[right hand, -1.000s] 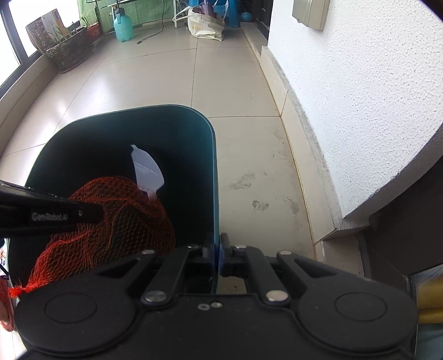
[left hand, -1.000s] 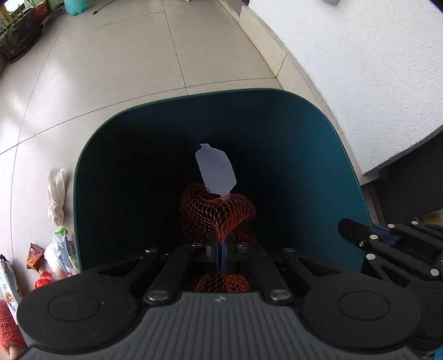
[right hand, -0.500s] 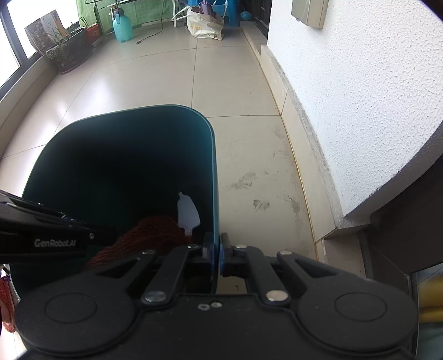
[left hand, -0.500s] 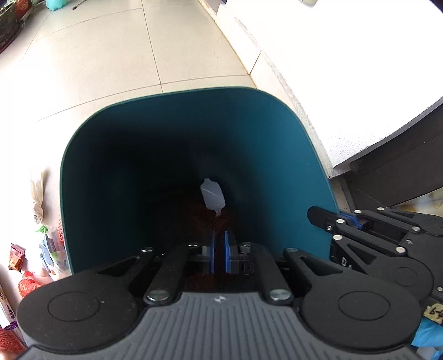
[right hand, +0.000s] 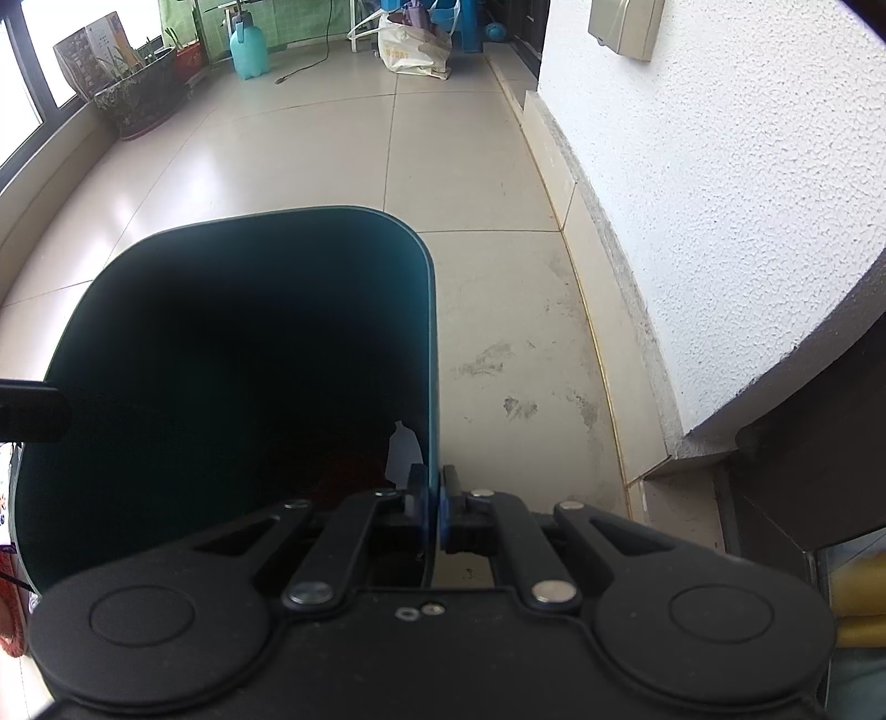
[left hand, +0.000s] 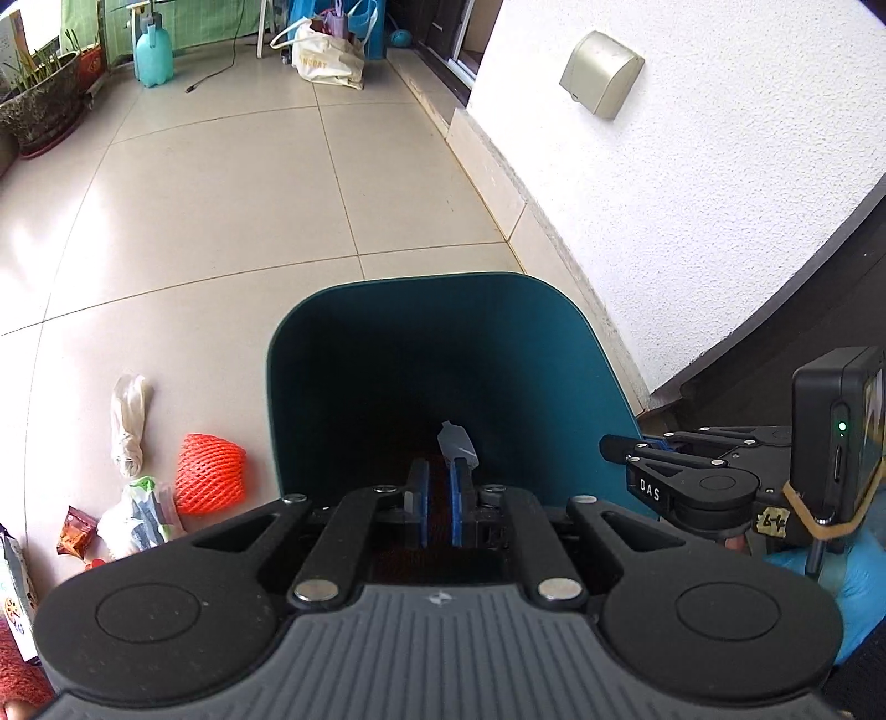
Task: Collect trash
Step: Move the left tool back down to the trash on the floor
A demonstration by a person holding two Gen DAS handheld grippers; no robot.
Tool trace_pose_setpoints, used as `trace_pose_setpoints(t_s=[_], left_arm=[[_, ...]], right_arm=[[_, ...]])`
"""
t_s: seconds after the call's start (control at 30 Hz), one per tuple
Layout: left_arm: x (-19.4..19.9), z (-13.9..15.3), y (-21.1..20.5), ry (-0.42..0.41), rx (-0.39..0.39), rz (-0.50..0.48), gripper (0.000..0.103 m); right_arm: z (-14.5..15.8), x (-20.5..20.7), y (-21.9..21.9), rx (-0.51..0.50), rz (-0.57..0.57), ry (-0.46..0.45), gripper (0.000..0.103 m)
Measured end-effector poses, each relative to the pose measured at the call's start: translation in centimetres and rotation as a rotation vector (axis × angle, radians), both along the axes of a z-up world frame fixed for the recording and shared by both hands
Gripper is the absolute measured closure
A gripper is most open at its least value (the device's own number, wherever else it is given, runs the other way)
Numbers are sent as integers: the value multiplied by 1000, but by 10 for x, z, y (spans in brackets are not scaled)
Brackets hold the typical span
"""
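Note:
A teal bin (left hand: 443, 282) stands on the tiled floor by the white wall. My right gripper (right hand: 434, 487) is shut on the bin's right wall (right hand: 432, 343); the left wrist view shows it (left hand: 609, 443) at that rim. My left gripper (left hand: 438, 498) hovers above the bin's near side, all but shut, with only a thin slit and nothing between its pads. Deep in the bin lies a red net bag (right hand: 343, 465), dim, with its white tag (left hand: 457, 446) showing. Left of the bin lie an orange foam net (left hand: 209, 473), a twisted white bag (left hand: 128, 423) and wrappers (left hand: 138, 515).
The white wall (left hand: 692, 194) with a metal socket cover (left hand: 601, 75) runs along the right. Far back stand a plant pot (right hand: 138, 99), a teal spray bottle (right hand: 249, 50) and a cream carrier bag (right hand: 412, 52). A dark step (right hand: 803, 471) sits at right.
The red net bag left my left gripper and dropped into the bin. The left gripper then rose and drew back, so more floor shows. The right gripper stayed on the bin wall.

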State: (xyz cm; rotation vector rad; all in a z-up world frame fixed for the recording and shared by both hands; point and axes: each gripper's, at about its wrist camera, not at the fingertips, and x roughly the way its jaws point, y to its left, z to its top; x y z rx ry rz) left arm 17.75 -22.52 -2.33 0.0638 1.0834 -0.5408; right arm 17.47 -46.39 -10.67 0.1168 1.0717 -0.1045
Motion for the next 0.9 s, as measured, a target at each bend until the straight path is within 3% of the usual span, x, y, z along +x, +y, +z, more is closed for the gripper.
trace_pose_setpoints(t_s=[0.2,0.27,0.37,0.4,0.43,0.63,0.77,0.9], left_arm=[[5,9,40,-33,-26,54,95],[4,12,54,-44,-32,75,86],[3,14,80,-73,-43,123,49],[2,16,90,-91,-53,145,33],[2,16,98,-103,-57,162,26],[14,2,147,-97,-71,241,25],[32,-26,170,-50,-39,317,25],[53,-71,187,21,-12,366,18]], right_arm=[[0,1,1,-10,-1,3,101],[0,0,1,-9,-3,3,101],[0,1,2,-6,-9,4,101],[1,1,2,-8,-8,5,101],[1,1,2,-9,-9,6,101],[1,1,4,-17,-11,8,101],[2,3,5,-19,-16,11,101],[1,2,8,-34,-6,12,100]])
